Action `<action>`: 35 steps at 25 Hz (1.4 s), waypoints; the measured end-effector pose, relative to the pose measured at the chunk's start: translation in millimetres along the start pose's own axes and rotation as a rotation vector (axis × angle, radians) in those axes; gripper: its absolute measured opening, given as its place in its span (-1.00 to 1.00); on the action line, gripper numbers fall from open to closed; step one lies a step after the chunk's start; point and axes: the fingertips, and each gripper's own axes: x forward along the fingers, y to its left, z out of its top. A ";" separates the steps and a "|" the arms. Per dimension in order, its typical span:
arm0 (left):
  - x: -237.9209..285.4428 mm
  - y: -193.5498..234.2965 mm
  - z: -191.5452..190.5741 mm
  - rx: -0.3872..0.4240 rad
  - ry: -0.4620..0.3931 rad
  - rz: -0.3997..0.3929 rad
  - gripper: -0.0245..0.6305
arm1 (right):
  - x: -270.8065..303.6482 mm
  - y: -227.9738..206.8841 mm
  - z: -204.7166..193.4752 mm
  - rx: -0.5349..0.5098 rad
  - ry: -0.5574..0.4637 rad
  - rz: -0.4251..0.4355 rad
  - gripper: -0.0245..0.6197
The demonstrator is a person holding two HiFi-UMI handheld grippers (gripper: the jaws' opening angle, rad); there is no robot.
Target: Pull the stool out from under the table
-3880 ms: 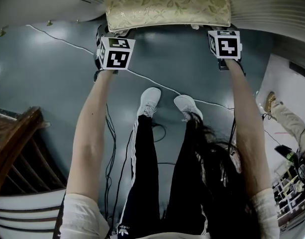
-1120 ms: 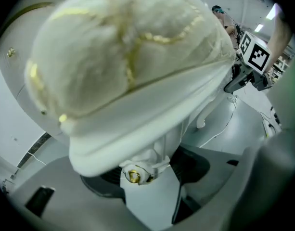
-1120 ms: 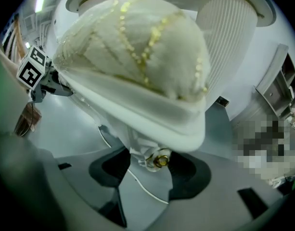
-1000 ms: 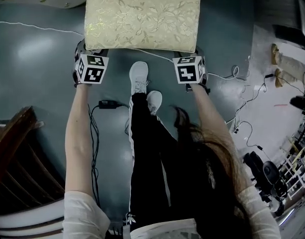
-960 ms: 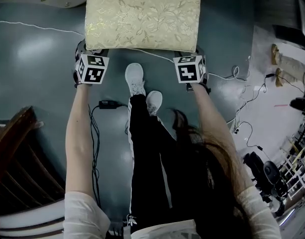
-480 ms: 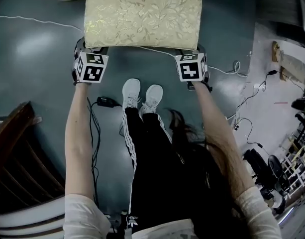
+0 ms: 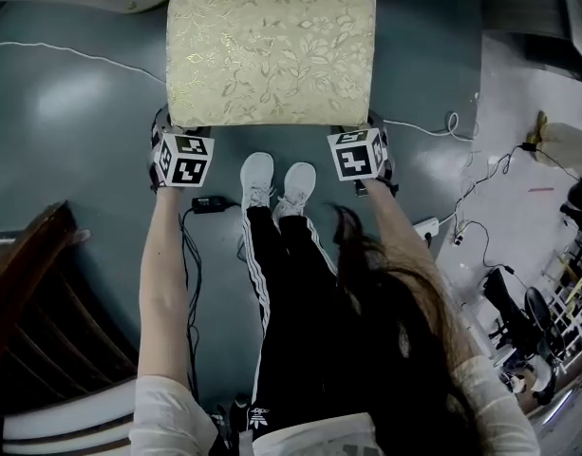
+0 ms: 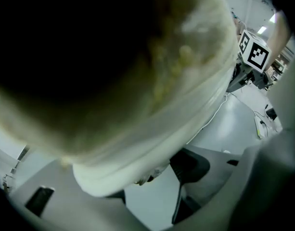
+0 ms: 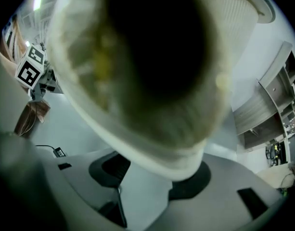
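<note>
The stool (image 7: 272, 50), with a cream floral cushion, stands on the grey floor at the top centre of the head view, all of its top showing. My left gripper (image 7: 177, 145) is at its near left corner and my right gripper (image 7: 359, 141) at its near right corner, with the jaws hidden under the marker cubes. In the left gripper view the cushion (image 8: 152, 105) fills the frame, and its corner sits between the left gripper's (image 8: 147, 186) pads. In the right gripper view the cushion corner (image 9: 176, 153) sits likewise in my right gripper (image 9: 152, 177).
The person's white shoes (image 7: 276, 180) stand just before the stool, between the grippers. A power adapter (image 7: 207, 202) and cables (image 7: 191, 264) lie on the floor at the left. Dark wooden furniture (image 7: 25, 302) is at the lower left. Cables and clutter (image 7: 547, 321) are at the right.
The stool has come nearer to the person, with both grippers still at its near corners; its far edge now shows. The feet have stepped back and stand side by side.
</note>
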 end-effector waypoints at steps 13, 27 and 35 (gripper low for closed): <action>-5.0 -0.5 -1.5 -0.013 0.038 -0.015 0.01 | -2.4 1.0 -1.3 0.005 0.039 0.021 -0.13; -18.5 -1.9 -14.9 -0.051 0.114 -0.026 0.01 | -14.0 1.9 -3.5 0.154 0.044 0.039 -0.02; -85.4 -5.0 -32.5 -0.219 0.221 -0.025 0.01 | -73.7 15.0 -14.0 0.121 0.127 0.048 0.00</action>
